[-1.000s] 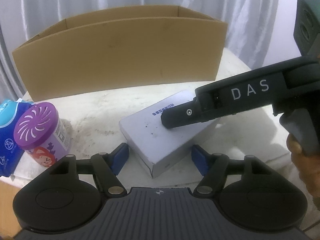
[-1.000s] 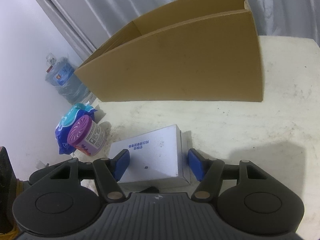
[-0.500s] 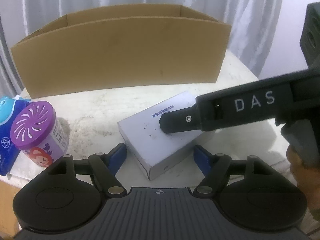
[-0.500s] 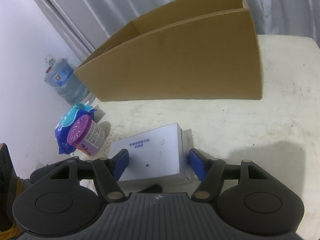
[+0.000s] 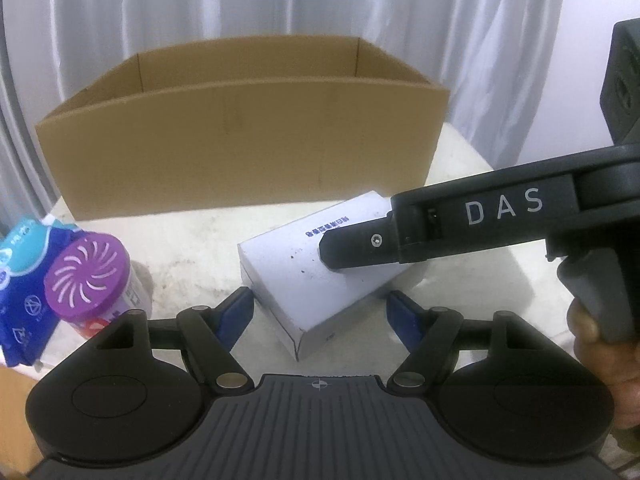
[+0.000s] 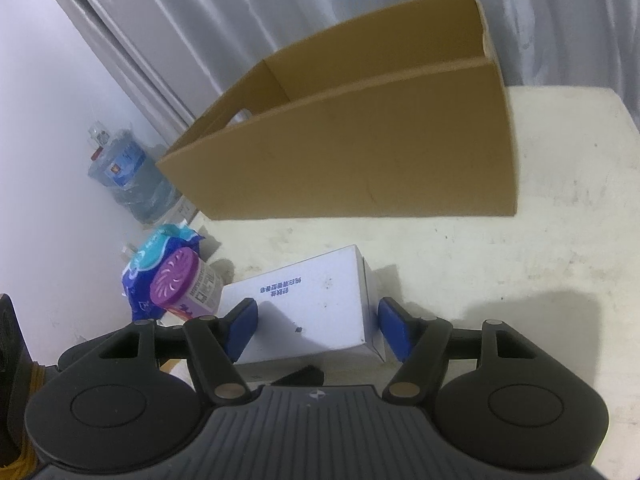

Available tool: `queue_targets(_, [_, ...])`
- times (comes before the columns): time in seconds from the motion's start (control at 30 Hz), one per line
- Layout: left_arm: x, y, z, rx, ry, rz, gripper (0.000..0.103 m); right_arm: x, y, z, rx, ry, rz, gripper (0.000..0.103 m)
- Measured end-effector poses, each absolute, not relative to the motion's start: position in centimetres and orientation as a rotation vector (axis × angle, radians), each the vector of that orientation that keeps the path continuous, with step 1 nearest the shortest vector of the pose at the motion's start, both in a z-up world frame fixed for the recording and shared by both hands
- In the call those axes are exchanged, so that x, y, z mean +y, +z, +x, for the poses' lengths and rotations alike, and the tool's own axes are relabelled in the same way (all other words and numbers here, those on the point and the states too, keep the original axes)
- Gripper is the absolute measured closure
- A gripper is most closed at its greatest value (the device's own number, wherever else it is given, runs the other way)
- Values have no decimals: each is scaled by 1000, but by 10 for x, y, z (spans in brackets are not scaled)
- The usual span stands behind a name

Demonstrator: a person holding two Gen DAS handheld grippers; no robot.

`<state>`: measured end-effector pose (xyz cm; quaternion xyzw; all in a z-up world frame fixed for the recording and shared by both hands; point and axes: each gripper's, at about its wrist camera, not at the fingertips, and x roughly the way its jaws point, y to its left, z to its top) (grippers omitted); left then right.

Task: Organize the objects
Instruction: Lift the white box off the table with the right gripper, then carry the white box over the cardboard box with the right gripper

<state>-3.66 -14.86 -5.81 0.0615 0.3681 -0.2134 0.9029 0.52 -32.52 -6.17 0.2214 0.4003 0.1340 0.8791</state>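
White rectangular cardboard box (image 6: 308, 300) is sitting mid-table while I am bracketing it with both unclenched grippers (image 6: 316, 324) (image 5: 320, 314), needing squarer alignment before squeezing.

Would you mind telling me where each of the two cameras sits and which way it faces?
Left wrist: sits on the left tongs, looking down along their blue fingers at the white box and cardboard box; the right tongs and a hand cross in from the right.
Right wrist: sits on the right tongs, looking down at the white box between their open fingers.
Shared: white box, cardboard box, purple-lidded jar, blue packet.
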Motion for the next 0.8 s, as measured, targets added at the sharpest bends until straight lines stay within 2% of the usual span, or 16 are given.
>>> queue_targets(0.8, [-136, -12, -51, 634, -405, 129, 30, -306, -13, -7, 734, 308, 423, 32])
